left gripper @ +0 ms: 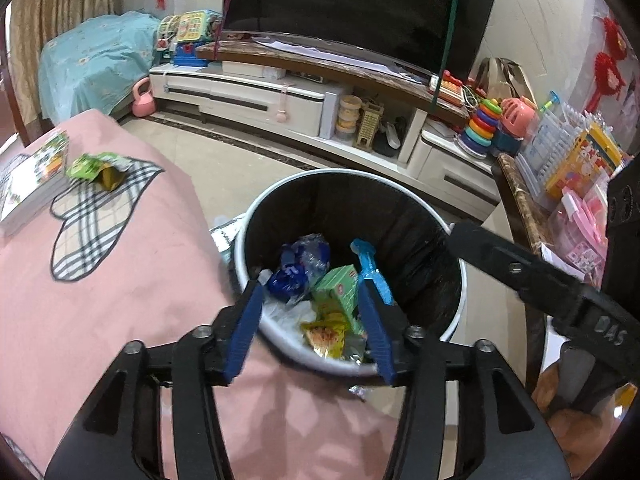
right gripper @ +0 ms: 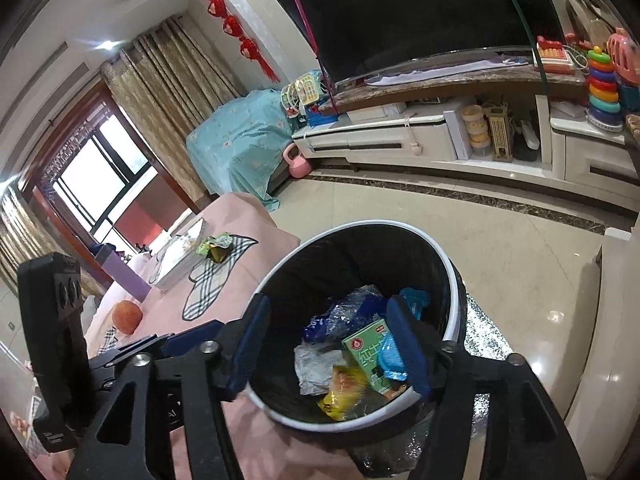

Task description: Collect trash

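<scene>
A black-lined trash bin (left gripper: pixel 424 240) with a white rim stands beside the pink-covered table (left gripper: pixel 120 300). It holds a green carton (left gripper: pixel 338 290), a crumpled blue wrapper (left gripper: pixel 300 264), a yellow snack packet (left gripper: pixel 324 334) and a light blue plastic piece (left gripper: pixel 370 268). My left gripper (left gripper: pixel 312 292) is open and empty above the bin's near rim. My right gripper (right gripper: pixel 328 320) is open and empty above the bin (right gripper: pixel 452 280), over the carton (right gripper: pixel 370 350). A green and gold wrapper (left gripper: pixel 98 168) lies on the table's far side; it also shows in the right wrist view (right gripper: pixel 216 246).
A book (left gripper: pixel 32 188) lies on the table next to the wrapper, on a plaid patch (left gripper: pixel 92 220). An orange fruit (right gripper: pixel 127 316) sits on the table. A TV cabinet (left gripper: pixel 280 100) with toys lines the far wall. A side table (left gripper: pixel 520 200) with toy boxes stands to the right.
</scene>
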Demonstrator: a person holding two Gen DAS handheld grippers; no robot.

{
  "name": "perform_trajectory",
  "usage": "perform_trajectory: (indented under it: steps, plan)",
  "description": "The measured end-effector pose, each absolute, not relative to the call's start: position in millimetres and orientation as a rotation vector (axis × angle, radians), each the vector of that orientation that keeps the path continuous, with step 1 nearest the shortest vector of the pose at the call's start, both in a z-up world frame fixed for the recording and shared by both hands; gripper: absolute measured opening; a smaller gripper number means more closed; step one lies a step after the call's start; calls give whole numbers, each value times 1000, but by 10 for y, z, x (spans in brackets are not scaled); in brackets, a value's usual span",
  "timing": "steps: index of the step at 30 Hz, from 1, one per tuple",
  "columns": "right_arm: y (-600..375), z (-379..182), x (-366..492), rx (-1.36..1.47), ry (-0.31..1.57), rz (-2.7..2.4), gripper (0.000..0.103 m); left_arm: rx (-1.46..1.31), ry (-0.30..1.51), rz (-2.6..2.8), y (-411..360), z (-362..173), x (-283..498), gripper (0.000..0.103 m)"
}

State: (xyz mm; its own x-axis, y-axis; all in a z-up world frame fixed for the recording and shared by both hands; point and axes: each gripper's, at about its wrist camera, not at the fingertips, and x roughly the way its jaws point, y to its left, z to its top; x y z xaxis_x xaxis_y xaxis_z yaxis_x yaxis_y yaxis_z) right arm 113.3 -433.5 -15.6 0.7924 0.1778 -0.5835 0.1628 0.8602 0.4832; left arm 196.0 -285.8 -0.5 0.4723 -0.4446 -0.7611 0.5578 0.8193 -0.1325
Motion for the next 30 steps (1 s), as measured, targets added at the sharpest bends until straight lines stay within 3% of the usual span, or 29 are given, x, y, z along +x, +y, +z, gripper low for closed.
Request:
perform_trajectory:
  steps: [4, 13, 21, 30]
  plan:
    - [-4268, -104, 1007, 550, 639, 8, 85, 95, 885, -593, -2613, -1, 1869, 63]
    - [-4069, -142, 703, 573, 626, -2, 96, 20, 878, -546, -2129, -71, 1608, 73]
    - [-3800, -201, 488, 556, 629, -6, 99, -9, 840, -511, -1763, -131, 1319, 86]
    - [-3529, -251, 293, 514, 589, -17, 100, -63, 768, -439, -1307, -201, 1029, 91]
